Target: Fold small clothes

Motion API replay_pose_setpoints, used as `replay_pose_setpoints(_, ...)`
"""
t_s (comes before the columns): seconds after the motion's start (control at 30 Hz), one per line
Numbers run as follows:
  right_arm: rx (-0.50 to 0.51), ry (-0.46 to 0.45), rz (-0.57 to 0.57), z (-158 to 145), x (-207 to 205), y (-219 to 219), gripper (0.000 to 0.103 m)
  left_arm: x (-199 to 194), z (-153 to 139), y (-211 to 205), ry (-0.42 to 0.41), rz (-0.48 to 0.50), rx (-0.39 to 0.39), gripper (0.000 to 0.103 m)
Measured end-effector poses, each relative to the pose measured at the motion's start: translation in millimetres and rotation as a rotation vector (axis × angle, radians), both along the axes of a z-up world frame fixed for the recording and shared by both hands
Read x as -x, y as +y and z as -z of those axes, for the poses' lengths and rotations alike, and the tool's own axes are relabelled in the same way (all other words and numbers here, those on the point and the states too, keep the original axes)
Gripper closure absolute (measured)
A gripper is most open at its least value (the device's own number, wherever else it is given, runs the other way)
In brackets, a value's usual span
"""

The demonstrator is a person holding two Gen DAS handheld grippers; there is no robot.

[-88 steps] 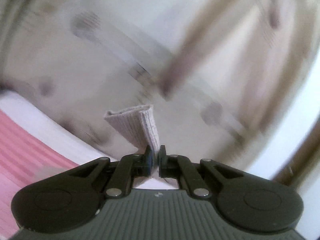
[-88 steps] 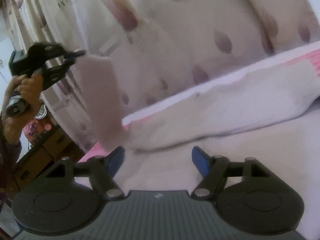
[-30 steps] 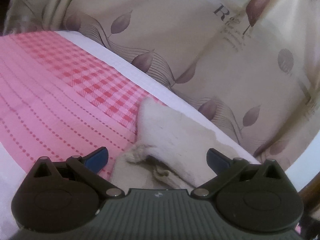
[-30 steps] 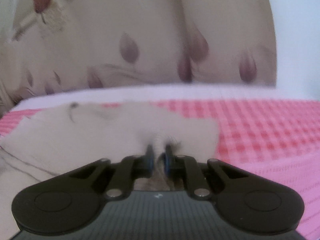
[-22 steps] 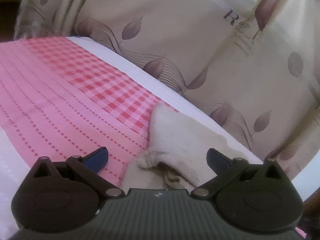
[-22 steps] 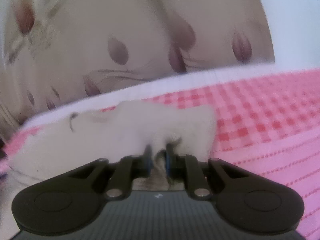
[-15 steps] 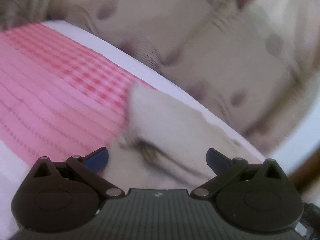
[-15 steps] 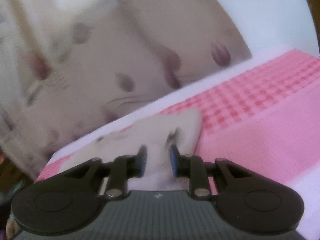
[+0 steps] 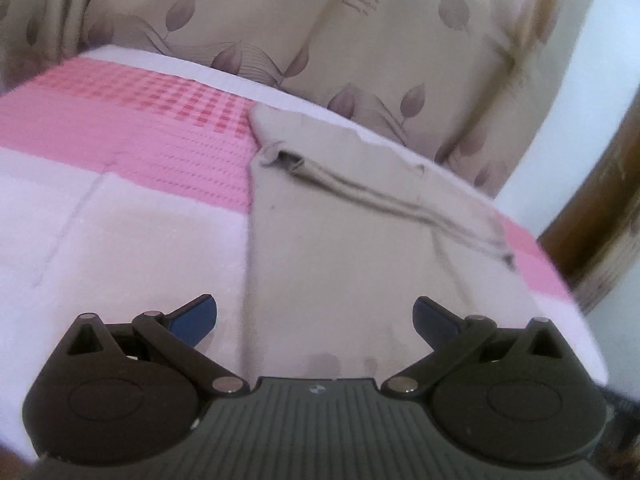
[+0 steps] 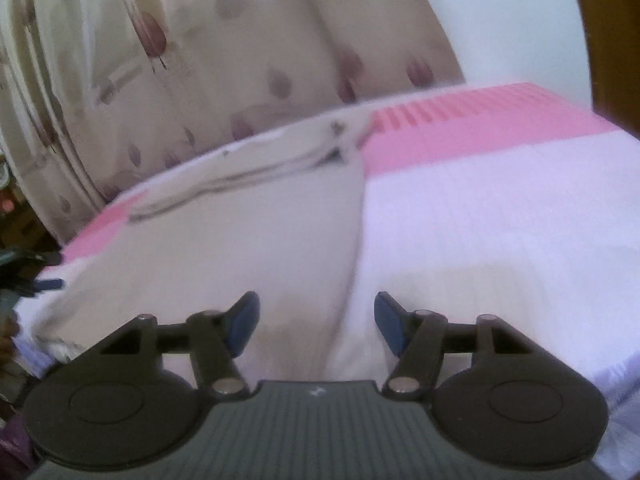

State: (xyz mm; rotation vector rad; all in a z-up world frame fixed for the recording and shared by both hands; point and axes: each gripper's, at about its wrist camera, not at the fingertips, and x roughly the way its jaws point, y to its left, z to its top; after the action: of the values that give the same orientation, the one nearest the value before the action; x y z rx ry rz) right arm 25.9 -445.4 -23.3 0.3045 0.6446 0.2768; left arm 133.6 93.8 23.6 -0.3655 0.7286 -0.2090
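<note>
A beige garment [image 9: 340, 248] lies spread flat on the pink and white bed cover [image 9: 120, 152], its far part folded over with a seam running across. My left gripper [image 9: 314, 316] hovers open over the garment's near end, nothing between its blue pads. In the right wrist view the same garment [image 10: 248, 240] stretches away toward the curtain. My right gripper [image 10: 316, 322] is above its near right edge, jaws opening and empty. The left gripper's fingertip [image 10: 48, 284] shows at the far left edge.
A beige curtain [image 9: 360, 40] with leaf print hangs right behind the bed. A white wall [image 10: 500, 20] and a brown wooden post [image 9: 600, 208] stand at the bed's end. The bed's white part [image 10: 500, 232] stretches to the right.
The right gripper let go of the garment's folded end, opened and drew back toward the near edge. The left gripper, open throughout, also pulled back, so the whole garment now shows.
</note>
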Motion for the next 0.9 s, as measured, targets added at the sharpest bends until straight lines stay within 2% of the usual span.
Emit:
replay_pose_setpoints(0.1, -0.001, 0.0, -0.04, 4, 8, 7, 0.04, 14, -1, 8, -0.004, -0.032, -0.038, 0.001)
replay_pose_setpoints(0.17, 0.028, -0.002, -0.054, 3, 9, 14, 0.048, 22, 2, 17, 0.022, -0.077, -0.019, 0.002)
replay_pose_setpoints(0.2, 0.028, -0.001, -0.056, 3, 9, 16, 0.057, 24, 5, 22, 0.042, -0.09, 0.018, 0.003)
replay_pose_setpoints(0.23, 0.02, 0.003, -0.062, 4, 9, 17, 0.071, 27, 10, 29, 0.064, -0.104, 0.071, 0.004)
replay_pose_setpoints(0.33, -0.001, 0.018, -0.064, 5, 10, 17, 0.085, 36, 13, 36, 0.045, -0.108, 0.135, 0.004)
replay_pose_setpoints(0.47, -0.072, 0.038, -0.061, 7, 11, 9, 0.088, 42, 12, 31, 0.052, -0.069, 0.144, 0.007)
replay_pose_setpoints(0.53, -0.105, 0.044, -0.059, 8, 10, 6, 0.088, 42, 12, 23, 0.06, -0.015, 0.148, 0.009)
replay_pose_setpoints(0.7, -0.158, 0.067, -0.078, 11, 8, 0, 0.088, 43, 14, 5, 0.054, 0.029, 0.101, 0.012)
replay_pose_setpoints(0.73, -0.17, 0.07, -0.077, 11, 8, -1, 0.088, 44, 15, 5, 0.052, 0.032, 0.099, 0.02)
replay_pose_setpoints(0.77, -0.171, 0.075, -0.071, 12, 7, -2, 0.088, 45, 16, 5, 0.051, 0.034, 0.095, 0.037)
replay_pose_setpoints(0.8, -0.18, 0.078, -0.074, 12, 8, -2, 0.088, 45, 17, 5, 0.055, 0.042, 0.098, 0.049)
replay_pose_setpoints(0.83, -0.186, 0.079, -0.077, 12, 7, -3, 0.088, 44, 20, 6, 0.07, 0.049, 0.112, 0.072)
replay_pose_setpoints(0.87, -0.189, 0.08, -0.076, 13, 7, -3, 0.088, 44, 23, 8, 0.081, 0.042, 0.132, 0.078)
replay_pose_setpoints(0.9, -0.191, 0.083, -0.075, 13, 6, -2, 0.088, 43, 25, 10, 0.084, 0.035, 0.155, 0.078)
